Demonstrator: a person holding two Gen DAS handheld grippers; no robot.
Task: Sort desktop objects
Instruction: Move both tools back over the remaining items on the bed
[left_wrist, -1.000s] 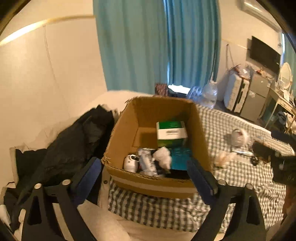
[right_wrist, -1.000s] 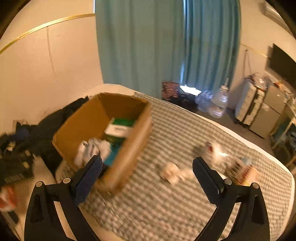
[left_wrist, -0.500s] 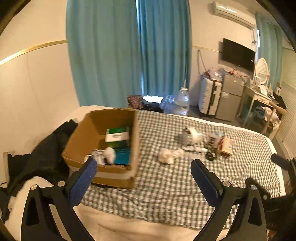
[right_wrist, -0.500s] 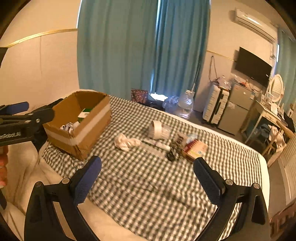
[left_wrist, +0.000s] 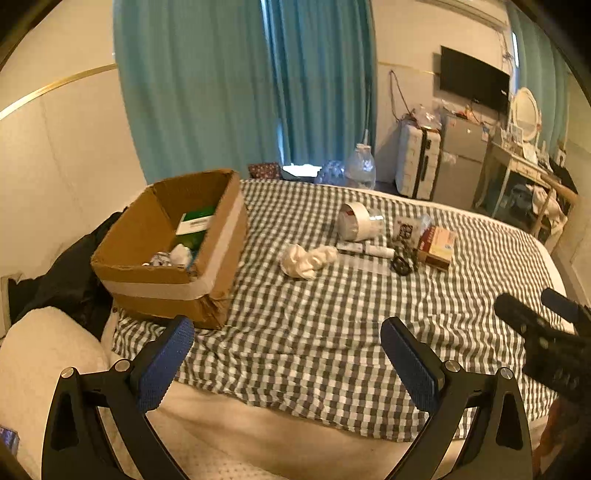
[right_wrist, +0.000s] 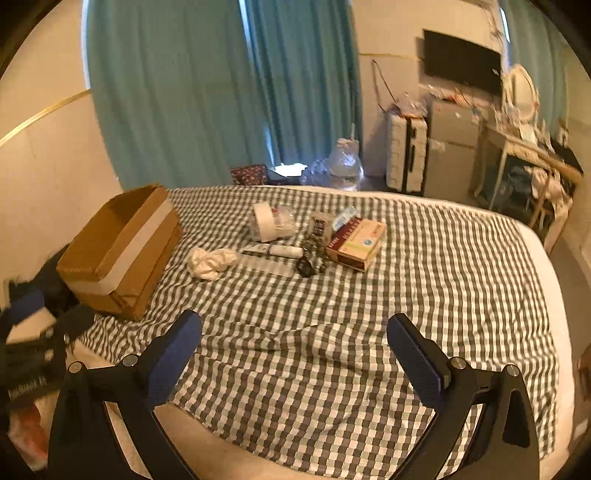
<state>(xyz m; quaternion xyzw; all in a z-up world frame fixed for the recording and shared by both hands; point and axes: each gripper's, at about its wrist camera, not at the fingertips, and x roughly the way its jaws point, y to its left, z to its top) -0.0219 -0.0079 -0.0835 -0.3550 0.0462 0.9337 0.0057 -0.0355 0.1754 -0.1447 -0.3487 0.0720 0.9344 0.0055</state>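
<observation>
A brown cardboard box stands at the left on a checked cloth and holds a green carton and small items. To its right lie a crumpled white cloth, a tape roll, a white tube, a dark small object and a red and tan carton. My left gripper and right gripper are both open and empty, held back near the bed's front edge.
The checked cloth covers a bed. Dark clothing lies left of the box. Teal curtains, water bottles, a suitcase, a small fridge and a cluttered desk stand beyond the bed.
Both grippers have pulled back and away from the box toward the bed's front edge. The loose items on the cloth now sit in the middle of both views. Both stay open.
</observation>
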